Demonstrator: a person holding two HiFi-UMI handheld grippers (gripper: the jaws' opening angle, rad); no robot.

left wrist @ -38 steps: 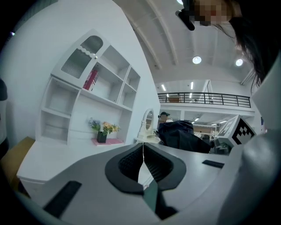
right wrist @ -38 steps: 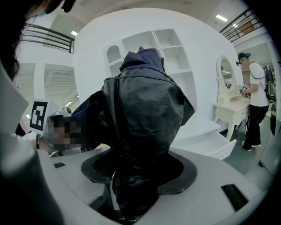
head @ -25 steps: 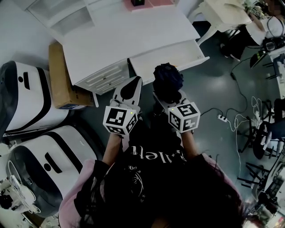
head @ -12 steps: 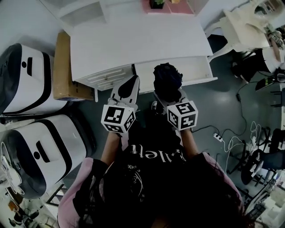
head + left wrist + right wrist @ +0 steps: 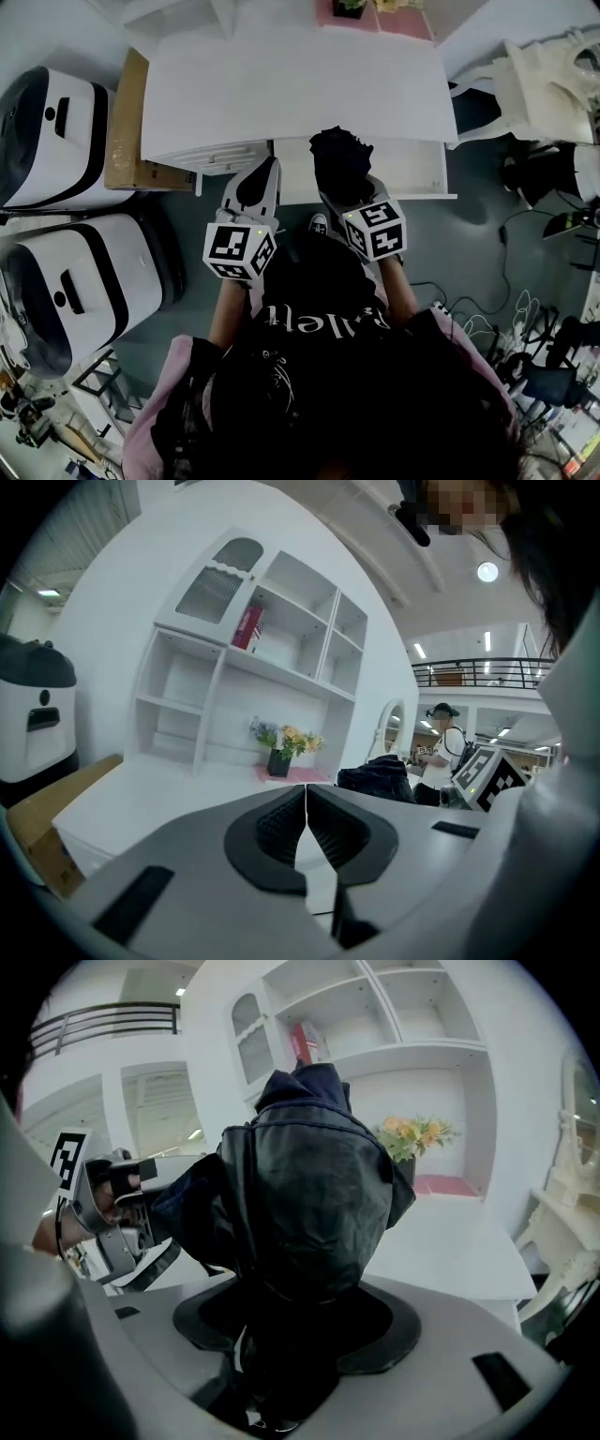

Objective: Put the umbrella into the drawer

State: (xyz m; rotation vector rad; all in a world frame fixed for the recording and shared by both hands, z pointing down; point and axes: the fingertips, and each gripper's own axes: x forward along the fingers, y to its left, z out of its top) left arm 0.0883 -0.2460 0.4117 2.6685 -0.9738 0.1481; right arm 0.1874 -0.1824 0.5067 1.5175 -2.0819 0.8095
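A folded dark umbrella (image 5: 339, 166) (image 5: 309, 1204) stands upright in my right gripper (image 5: 345, 192) (image 5: 300, 1321), which is shut on its lower part. It hangs over the pulled-out white drawer (image 5: 412, 178) of the white desk (image 5: 291, 94). In the left gripper view the umbrella (image 5: 375, 777) shows at the right. My left gripper (image 5: 258, 186) (image 5: 306, 829) is shut with nothing between its jaws, just left of the drawer's front.
A brown cardboard box (image 5: 127, 131) leans at the desk's left end. Two white-and-black machines (image 5: 56, 131) (image 5: 75, 281) stand on the floor at left. A white chair (image 5: 534, 89) is at right. Shelves, a red book (image 5: 246, 628) and flowers (image 5: 281, 742) rise behind the desk.
The view has shifted so the desk and drawer lie squarely ahead. Both grippers moved a little up and left toward the drawer, the umbrella still held.
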